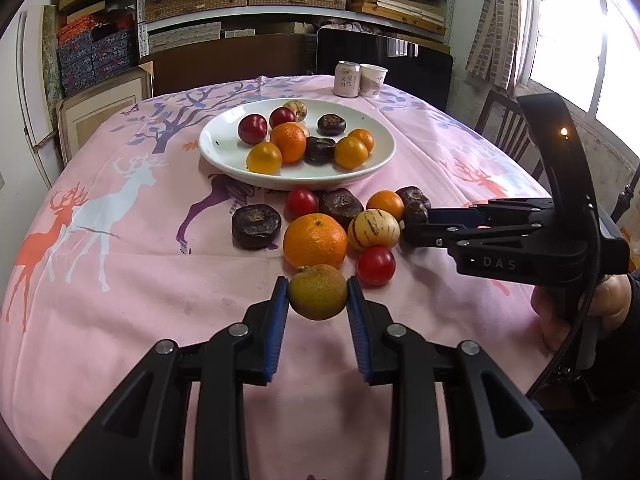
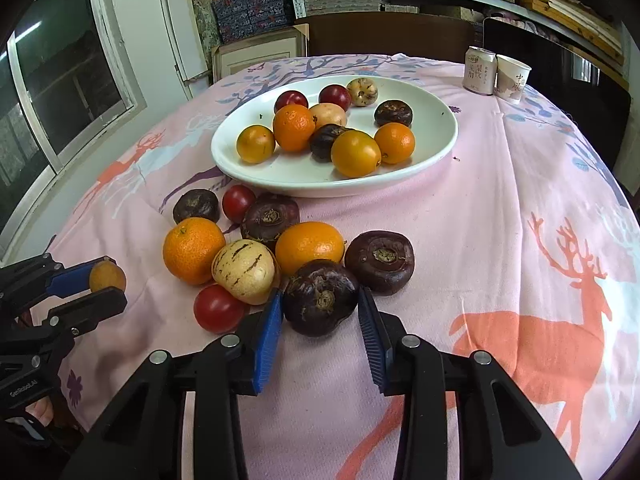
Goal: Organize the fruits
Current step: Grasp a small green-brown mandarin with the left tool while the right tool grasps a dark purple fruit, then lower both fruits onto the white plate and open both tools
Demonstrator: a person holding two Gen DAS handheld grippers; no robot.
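A: Left gripper point(image 1: 317, 292)?
B: Angling downward, pads clamping a greenish-yellow citrus point(image 1: 318, 291), near the loose fruit on the pink cloth point(image 1: 140, 280).
A: Right gripper point(image 2: 320, 300)?
B: Tilting down, jaws pressing a dark water chestnut point(image 2: 320, 298) beside the striped melon point(image 2: 244, 272), short of the white plate point(image 2: 280, 182).

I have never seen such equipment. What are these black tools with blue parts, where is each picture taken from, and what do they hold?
A person holds two hand grippers; each carries a camera looking along its fingers. In the left view, the left gripper is shut on a dull yellow-green citrus. In the right view, the right gripper is shut on a dark purple water chestnut. More fruits lie on the pink tablecloth and in the white plate. A can and paper cup stand behind.
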